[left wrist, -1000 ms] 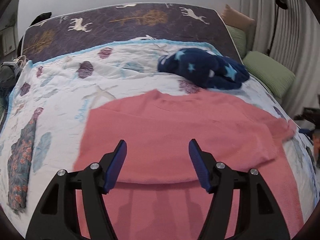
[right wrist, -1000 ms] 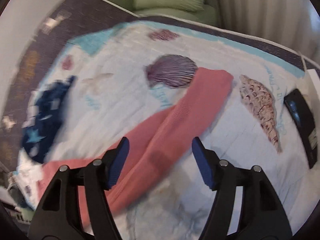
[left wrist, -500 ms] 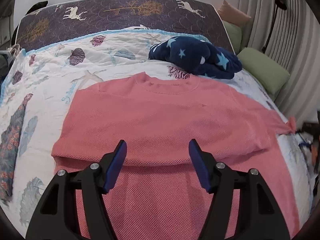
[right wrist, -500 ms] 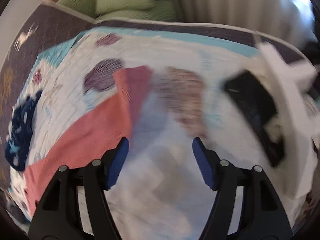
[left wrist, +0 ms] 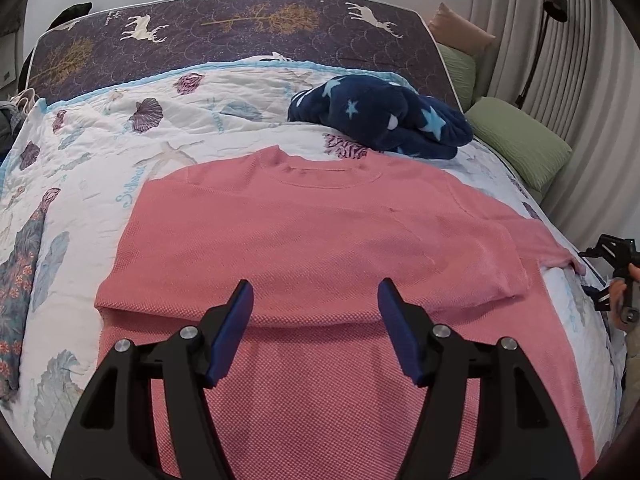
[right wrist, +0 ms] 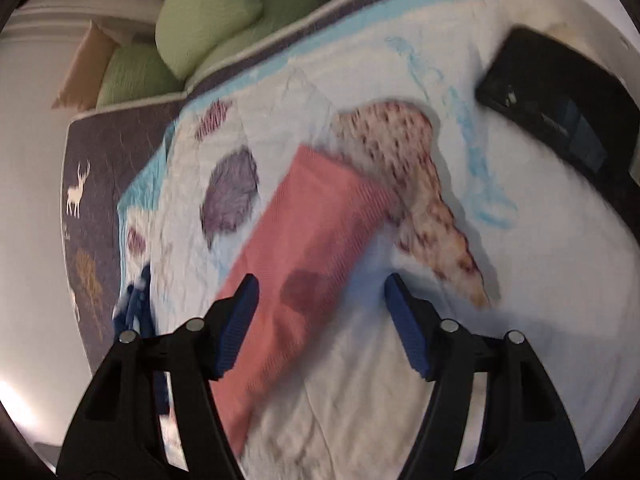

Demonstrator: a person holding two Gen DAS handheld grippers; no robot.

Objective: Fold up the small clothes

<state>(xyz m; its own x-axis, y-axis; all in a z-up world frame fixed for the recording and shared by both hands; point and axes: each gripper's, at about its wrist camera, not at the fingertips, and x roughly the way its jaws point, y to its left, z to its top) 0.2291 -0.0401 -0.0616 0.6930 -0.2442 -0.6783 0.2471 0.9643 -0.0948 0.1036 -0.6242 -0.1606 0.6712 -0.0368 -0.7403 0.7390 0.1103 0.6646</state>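
Left looks along pink sweater [left wrist: 312, 240]; right, blurred, nears its sleeve [right wrist: 316, 216].

Pink sweater [right wrist: 316, 216] sleeve motion-blurred

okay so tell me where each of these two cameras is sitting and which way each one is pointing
Left wrist: on the left claw, open, above the pink sweater's body, facing the far edge of the bed and the navy star blanket; a hand holding the right claw shows at the right edge.
Right wrist: on the right claw, open, over the sweater's sleeve, facing the green pillows; blurred.
Shared: sweater, quilt, pillows.
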